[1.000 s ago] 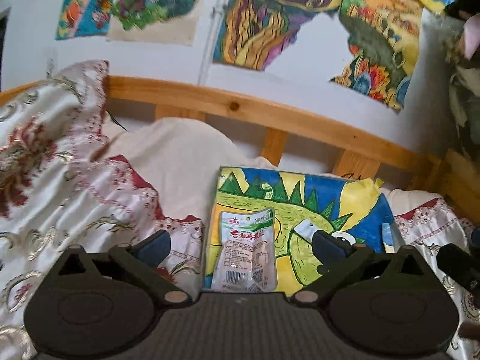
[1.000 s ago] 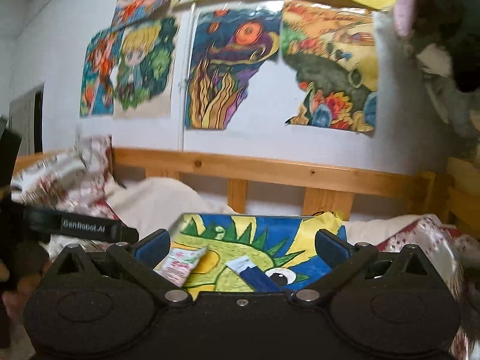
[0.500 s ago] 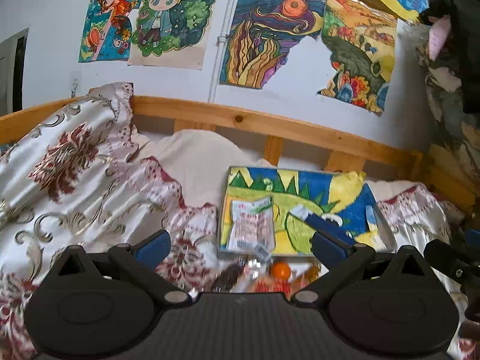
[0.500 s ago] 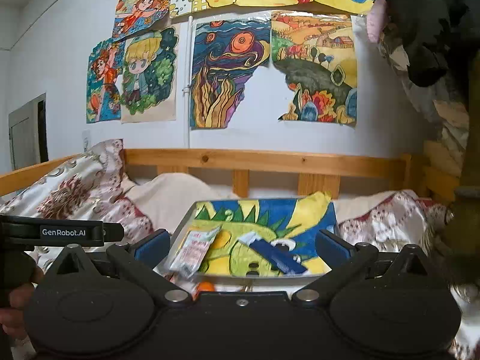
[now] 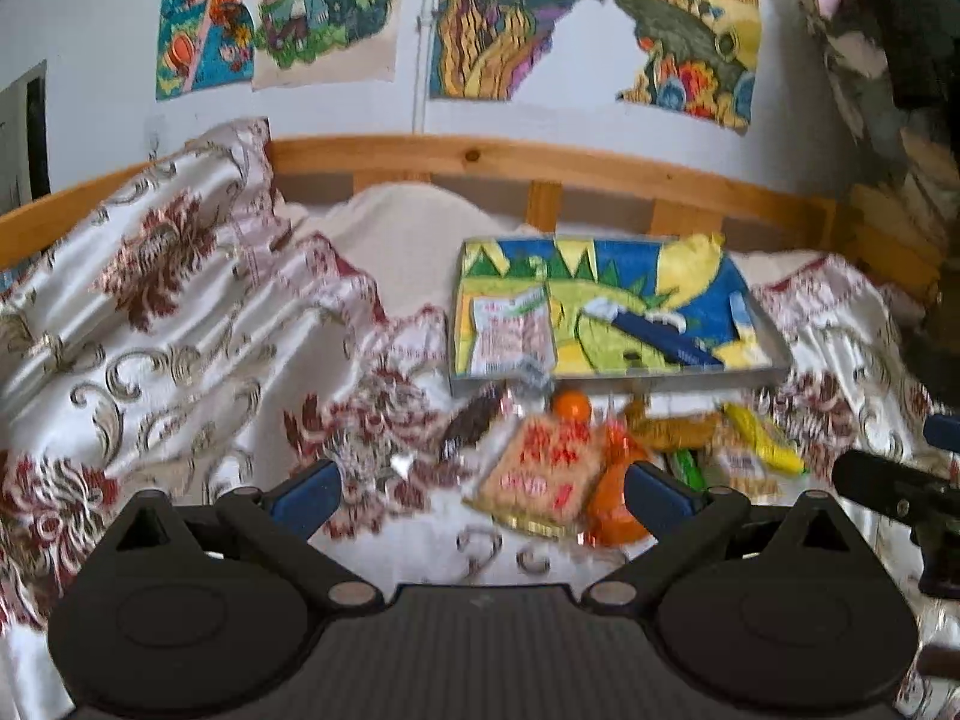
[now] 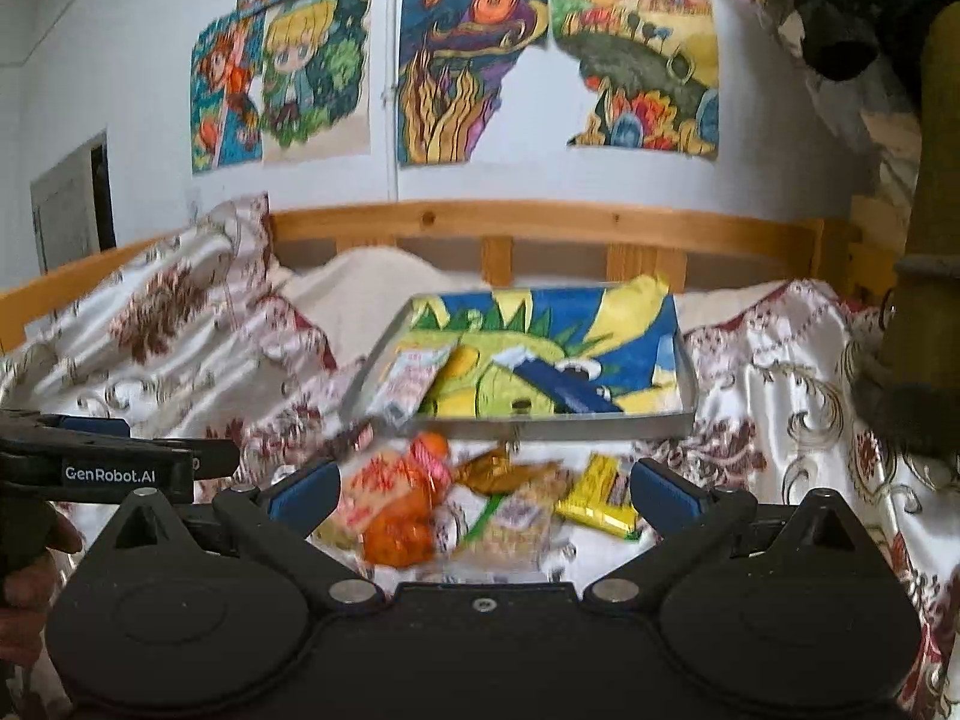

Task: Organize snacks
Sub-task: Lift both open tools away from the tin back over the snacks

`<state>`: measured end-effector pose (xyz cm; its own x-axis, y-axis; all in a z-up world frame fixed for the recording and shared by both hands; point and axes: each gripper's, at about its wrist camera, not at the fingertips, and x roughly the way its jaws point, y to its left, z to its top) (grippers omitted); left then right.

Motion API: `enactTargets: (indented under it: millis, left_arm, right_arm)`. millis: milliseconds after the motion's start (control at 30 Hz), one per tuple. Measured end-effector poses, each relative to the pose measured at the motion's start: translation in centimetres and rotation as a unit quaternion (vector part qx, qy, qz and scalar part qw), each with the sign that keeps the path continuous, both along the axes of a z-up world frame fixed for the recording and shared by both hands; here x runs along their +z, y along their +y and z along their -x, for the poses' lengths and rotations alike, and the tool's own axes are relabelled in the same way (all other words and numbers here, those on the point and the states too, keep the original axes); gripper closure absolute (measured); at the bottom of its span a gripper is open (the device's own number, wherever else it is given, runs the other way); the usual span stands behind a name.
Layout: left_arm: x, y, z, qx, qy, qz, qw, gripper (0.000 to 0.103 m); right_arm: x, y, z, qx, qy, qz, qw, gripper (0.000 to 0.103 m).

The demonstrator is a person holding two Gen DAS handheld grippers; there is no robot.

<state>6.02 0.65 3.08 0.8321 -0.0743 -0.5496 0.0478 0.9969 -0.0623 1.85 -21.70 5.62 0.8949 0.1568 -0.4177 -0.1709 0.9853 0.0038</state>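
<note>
A grey tray (image 5: 612, 381) lined with a dinosaur drawing lies on the bed; it also shows in the right wrist view (image 6: 540, 423). In it lie a white snack packet (image 5: 510, 333) (image 6: 411, 384) and a dark blue bar (image 5: 660, 339) (image 6: 567, 387). In front of it lies a pile of loose snacks: a red-and-tan packet (image 5: 540, 468), an orange pouch (image 5: 612, 498) (image 6: 399, 525), a small orange ball (image 5: 570, 403), a yellow bar (image 5: 762, 438) (image 6: 597, 495), a dark brown bar (image 5: 471, 423). My left gripper (image 5: 483, 492) and right gripper (image 6: 483, 489) are open and empty, hovering before the pile.
The bed has a white satin cover with red flowers (image 5: 180, 330). A wooden rail (image 5: 540, 165) runs behind the tray below a wall of drawings. The other gripper shows at the right edge of the left wrist view (image 5: 894, 489) and at the left edge of the right wrist view (image 6: 108, 468).
Both grippers have drawn back from the tray towards me. The loose snack pile in front of the tray has come into view. Both stay open.
</note>
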Motion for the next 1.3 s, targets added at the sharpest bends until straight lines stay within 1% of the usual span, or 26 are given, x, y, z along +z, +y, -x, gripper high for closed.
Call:
enactTargets:
  millis: [133,300,533,900,1067,1133,1300]
  left_arm:
    - [-1.3,-0.4,0.1,-0.009,0.021,-0.005,0.9997,0.001]
    - [-2.5,-0.9,0.3,-0.019,0.038,-0.012,0.9990,0.001]
    - [-3.8,-1.4,0.7,-0.028,0.064,-0.019,0.9974,0.001]
    - [-4.5,-1.7,0.1,-0.030,0.088,-0.021,0.9954,0.001]
    - [-4.6,-1.7,-0.4,-0.030,0.101,-0.003,0.9945,0.001]
    - [-4.5,-1.8,-0.6,-0.032,0.099,0.004,0.9946,0.001]
    - [-4.9,-1.8,-1.0,-0.034,0.102,0.002,0.9942,0.001]
  right_arm:
    - [-1.1,0.0,0.5,0.002,0.014,0.005,1.000,0.001]
    - [-2.3,-0.1,0.9,-0.005,0.027,0.012,1.000,0.001]
    - [-3.7,-0.8,1.2,-0.020,0.049,0.004,0.999,0.001]
    - [-4.9,-1.3,0.7,-0.032,0.077,0.001,0.997,0.001]
    - [-5.0,-1.1,0.3,-0.036,0.085,0.004,0.996,0.001]
    - [-5.0,-1.1,0.1,-0.038,0.087,0.002,0.995,0.001]
    - [-5.1,-0.9,-0.3,-0.040,0.089,0.000,0.995,0.001]
